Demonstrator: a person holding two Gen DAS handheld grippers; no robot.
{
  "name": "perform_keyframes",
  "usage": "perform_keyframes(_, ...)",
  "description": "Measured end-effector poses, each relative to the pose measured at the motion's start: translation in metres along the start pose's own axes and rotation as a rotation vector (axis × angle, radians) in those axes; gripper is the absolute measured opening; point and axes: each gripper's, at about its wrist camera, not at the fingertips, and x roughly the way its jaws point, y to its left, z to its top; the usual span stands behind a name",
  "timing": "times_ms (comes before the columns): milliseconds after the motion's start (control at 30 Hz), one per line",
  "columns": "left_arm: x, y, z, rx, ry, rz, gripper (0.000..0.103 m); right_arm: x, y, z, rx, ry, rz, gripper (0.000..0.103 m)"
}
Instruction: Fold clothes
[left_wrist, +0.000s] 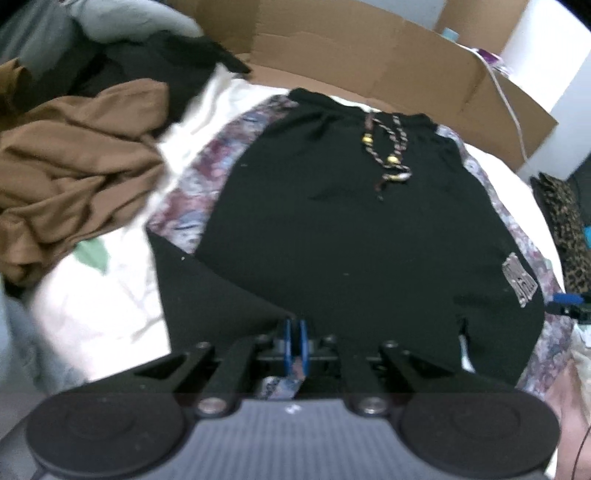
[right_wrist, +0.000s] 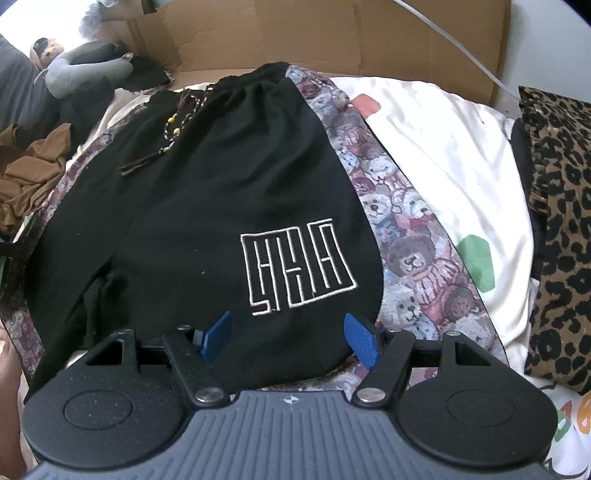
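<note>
Black shorts (left_wrist: 332, 229) with teddy-bear print side panels, a beaded drawstring (left_wrist: 388, 147) and a white embroidered logo (right_wrist: 295, 266) lie flat on a white bed sheet (right_wrist: 436, 147), waistband at the far side. My left gripper (left_wrist: 294, 339) is shut on the near hem of the shorts, and printed fabric shows under its fingers. My right gripper (right_wrist: 288, 332) is open, its blue fingers (right_wrist: 360, 339) either side of the near hem of the shorts' right leg (right_wrist: 288, 221), just below the logo. Its tip also shows in the left wrist view (left_wrist: 565, 301).
A brown garment (left_wrist: 74, 177) and dark clothes (left_wrist: 147, 66) are piled at the left. Cardboard (left_wrist: 369, 48) stands along the far edge of the bed. A leopard-print cloth (right_wrist: 561, 221) lies at the right. A grey plush toy (right_wrist: 85, 62) sits at the back left.
</note>
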Motion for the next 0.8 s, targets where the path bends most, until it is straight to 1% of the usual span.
perform_keyframes(100,0.006,-0.014,0.003,0.029,-0.001,-0.027,0.005,0.006,0.011,0.005,-0.021,-0.010,0.022,0.073)
perform_keyframes(200,0.015,-0.018,0.005,-0.007,-0.001,-0.059,0.005,0.013,0.027,0.012,-0.058,-0.016,0.052,0.073)
perform_keyframes(300,0.024,-0.028,0.007,-0.020,0.001,-0.102,0.005,0.020,0.046,0.017,-0.092,-0.022,0.088,0.073)
perform_keyframes(500,0.034,-0.062,0.018,0.018,-0.009,-0.203,0.005,0.026,0.092,0.026,-0.161,-0.034,0.215,0.072)
perform_keyframes(633,0.038,-0.077,0.022,0.039,-0.009,-0.243,0.005,0.025,0.116,0.033,-0.180,-0.039,0.288,0.072)
perform_keyframes(733,0.040,-0.082,0.023,0.047,-0.008,-0.256,0.005,0.027,0.128,0.037,-0.190,-0.036,0.321,0.071)
perform_keyframes(800,0.042,-0.083,0.024,0.030,-0.002,-0.270,0.005,0.027,0.134,0.037,-0.193,-0.035,0.336,0.070)
